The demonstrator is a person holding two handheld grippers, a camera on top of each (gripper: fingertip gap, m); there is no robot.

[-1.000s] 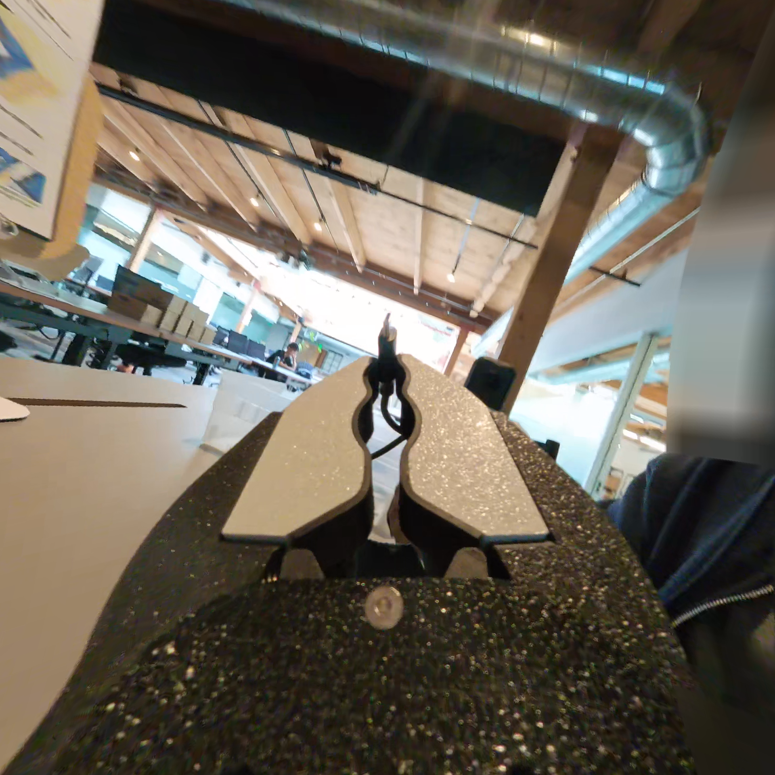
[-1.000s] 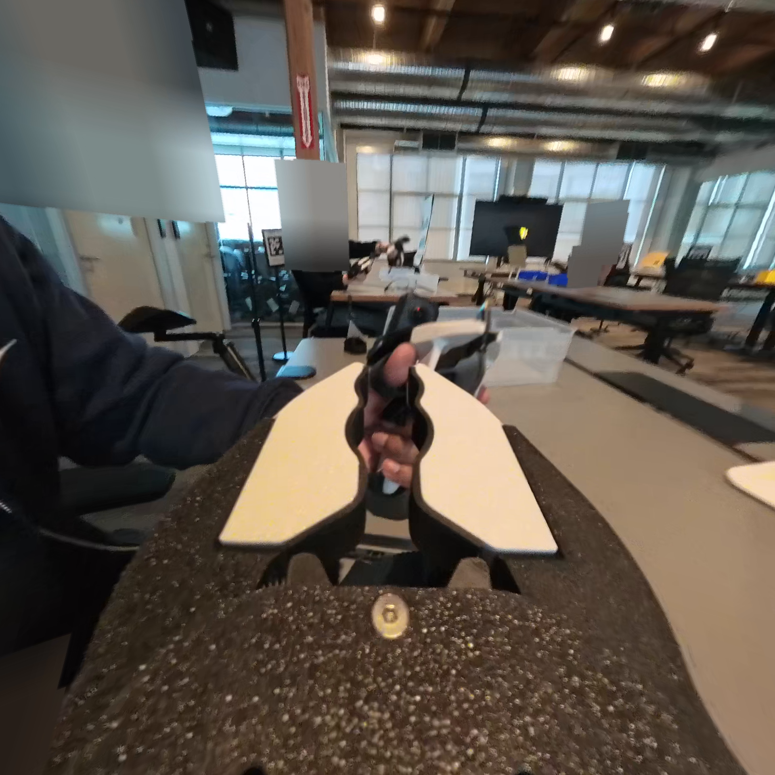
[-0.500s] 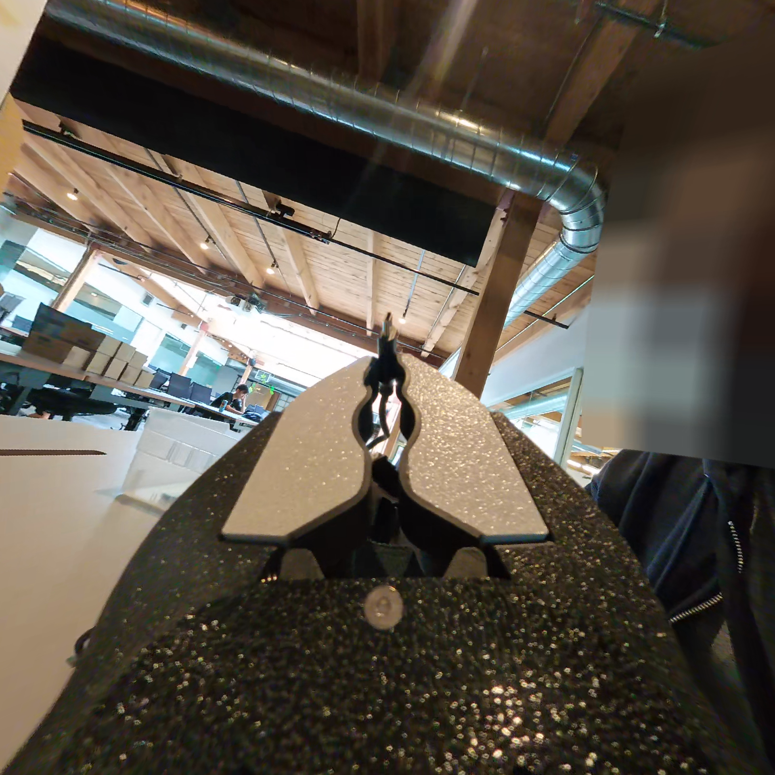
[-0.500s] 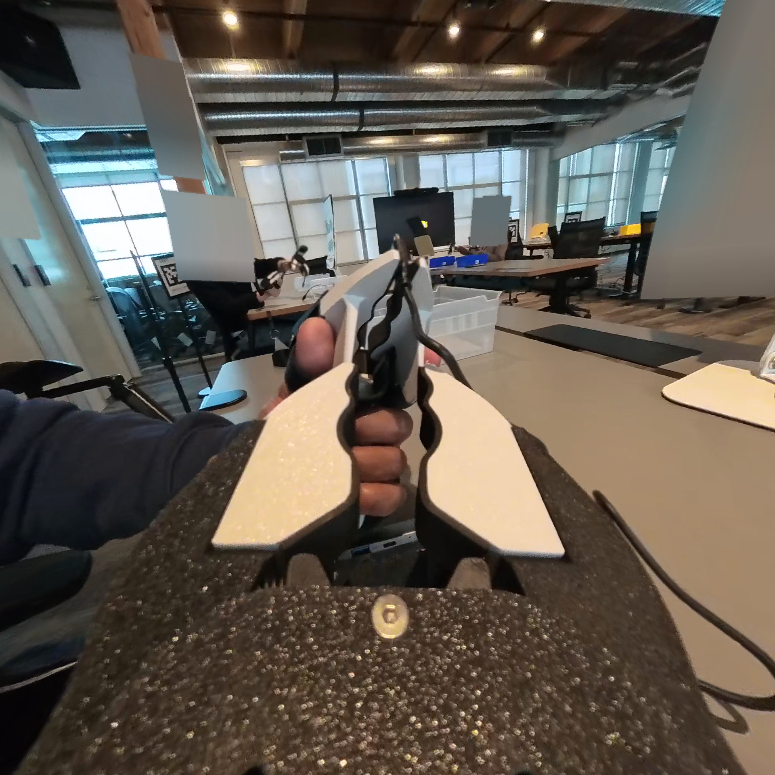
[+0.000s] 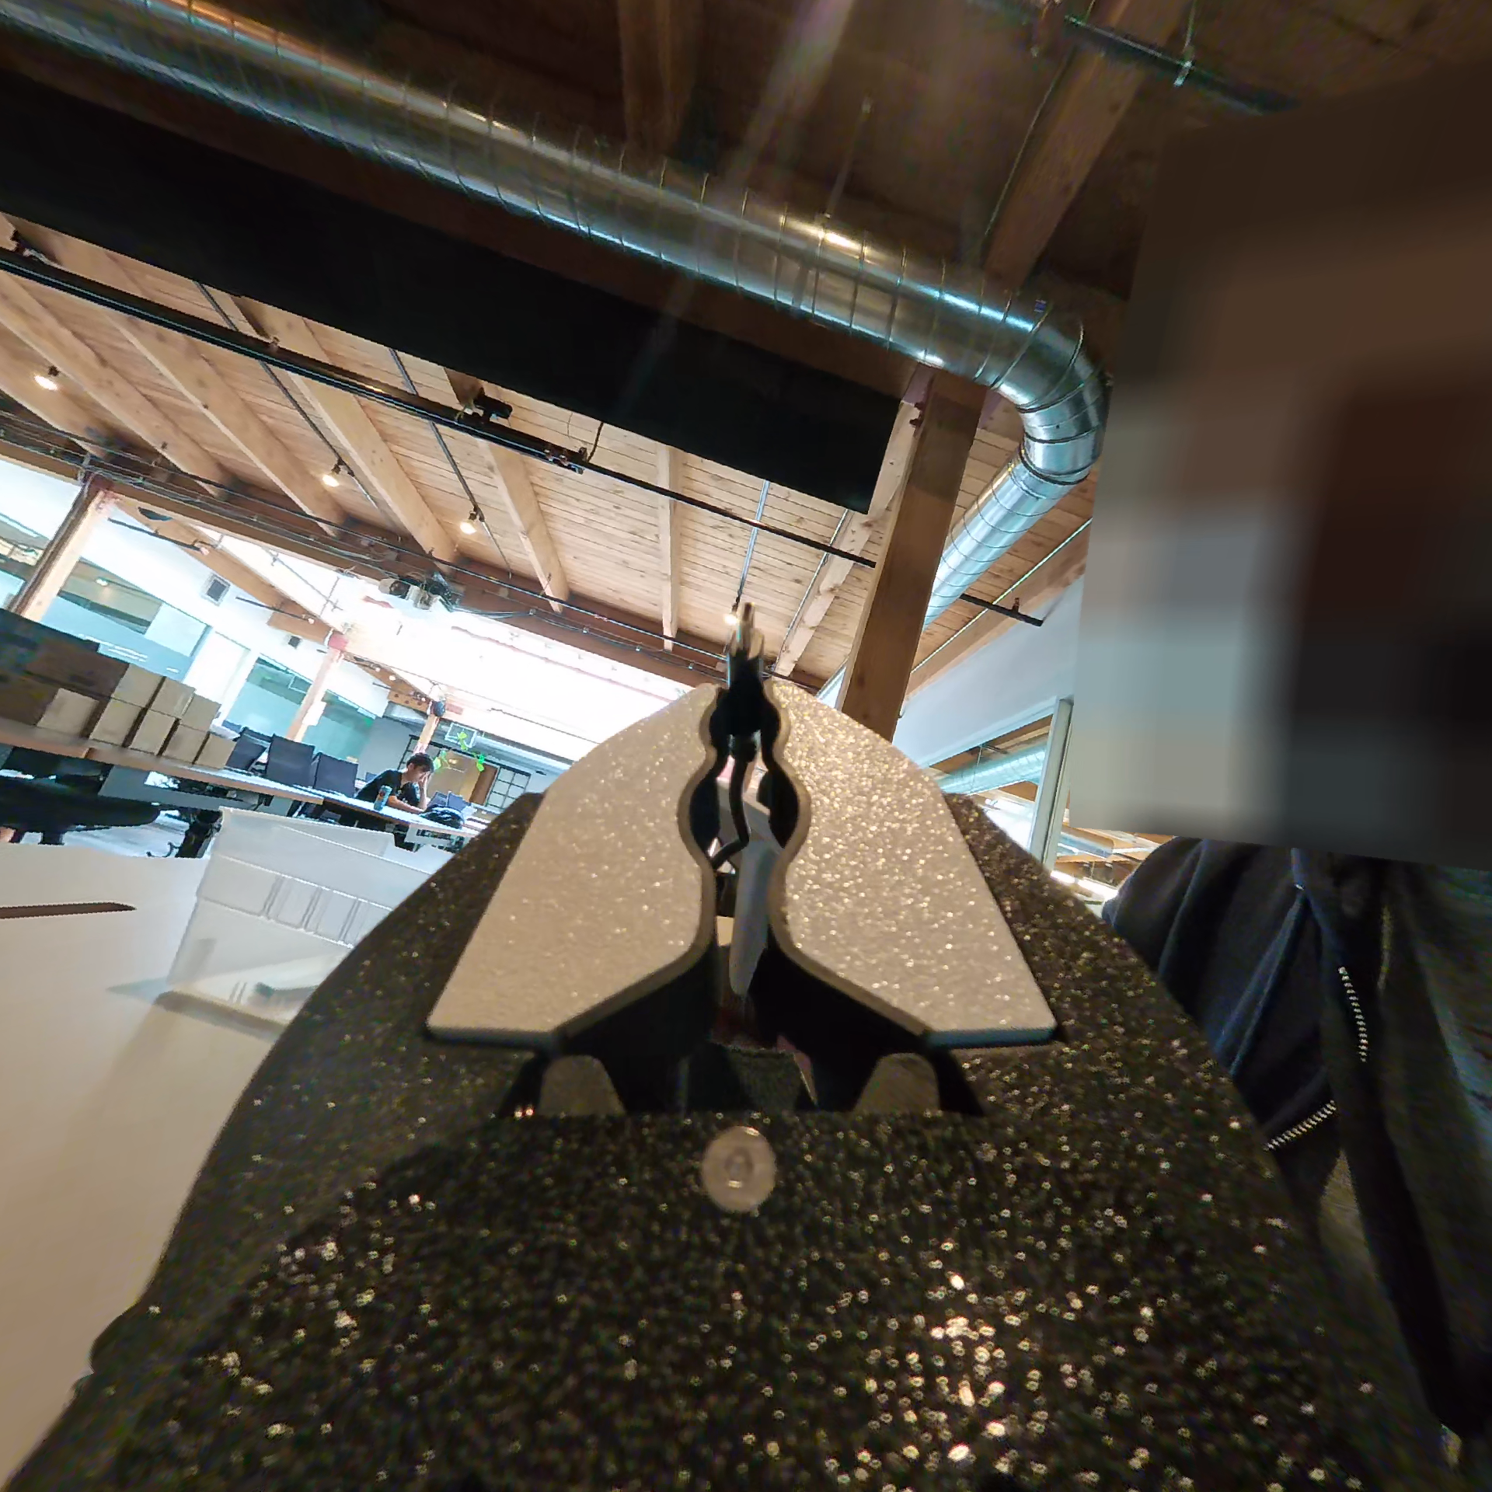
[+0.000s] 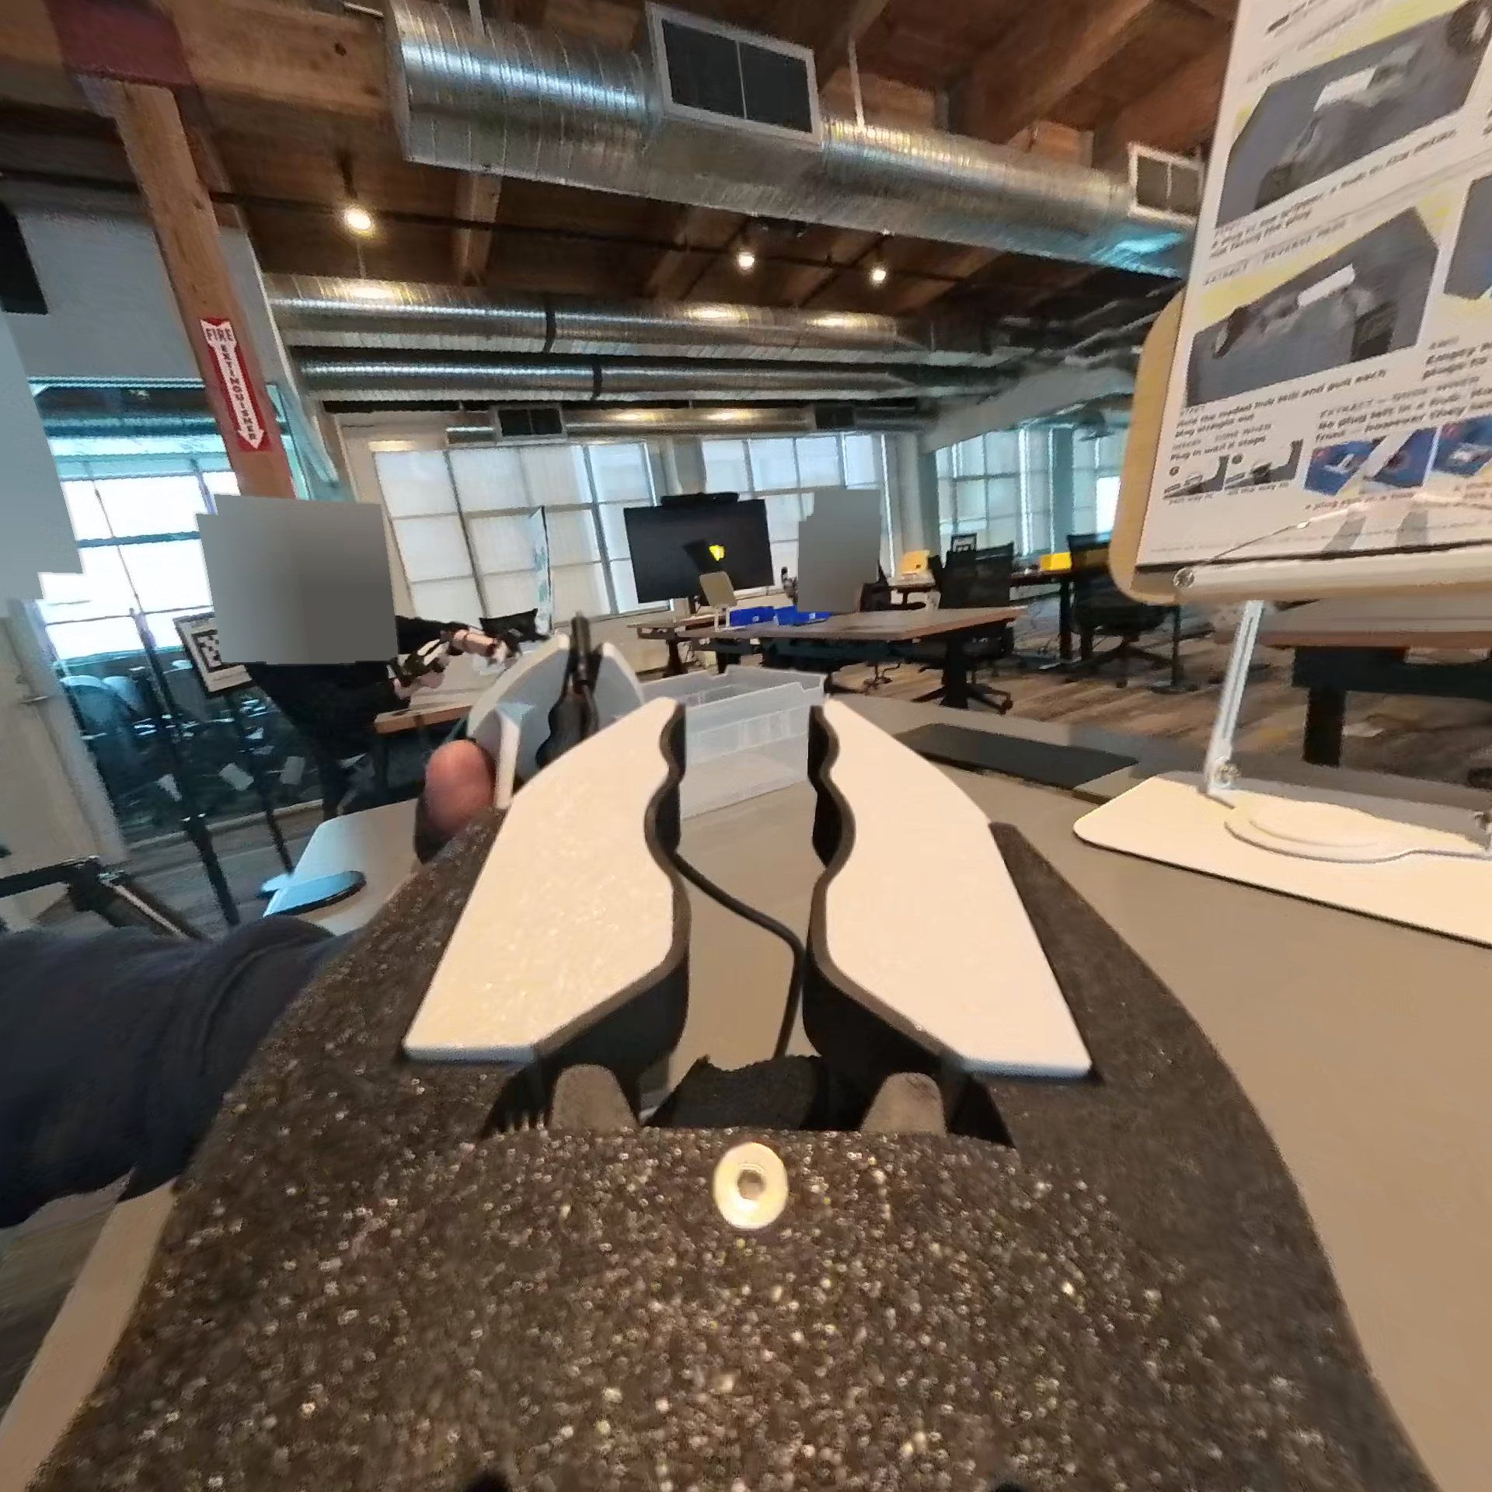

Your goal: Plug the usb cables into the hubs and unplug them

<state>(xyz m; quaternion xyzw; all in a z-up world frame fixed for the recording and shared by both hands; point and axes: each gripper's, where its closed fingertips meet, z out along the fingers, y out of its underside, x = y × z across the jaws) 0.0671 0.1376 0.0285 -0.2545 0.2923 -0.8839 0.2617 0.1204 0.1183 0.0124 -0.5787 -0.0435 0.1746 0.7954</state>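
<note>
I see an open-plan workshop with a timber ceiling, a metal duct (image 5: pixel 807 266) overhead and a grey table (image 6: pixel 1211 1009) under both tools.

Left view: the camera tilts upward. My left gripper (image 5: pixel 743 694) is closed on a black USB cable (image 5: pixel 731 815). The plug (image 5: pixel 747 646) stands out past the fingertips at 12 o'clock, and the cable runs back between the fingers (image 5: pixel 589 872) toward the camera. A clear bin (image 5: pixel 323 888) sits on the table at 9 o'clock. A person in a dark zip jacket (image 5: pixel 1292 1009) stands at 3 o'clock.

Right view: my right gripper (image 6: pixel 747 714) is open, with a clear gap between its fingers (image 6: pixel 928 904) and nothing clamped. The cable (image 6: pixel 751 920) crosses the table in that gap, apart from both fingers. At 11 o'clock from the fingertips, the left gripper (image 6: pixel 577 686) is held up by a hand (image 6: pixel 452 795), pinching the plug (image 6: pixel 579 646), which points up. A dark sleeve (image 6: pixel 121 1041) enters from 8 o'clock. The bin (image 6: pixel 751 727) stands beyond the fingertips at 12 o'clock. A printed sheet on a stand (image 6: pixel 1332 323) occupies 2 o'clock, with its white base (image 6: pixel 1292 848) on the table. A black mat (image 6: pixel 1017 755) lies between bin and base.

No hub is in view.
</note>
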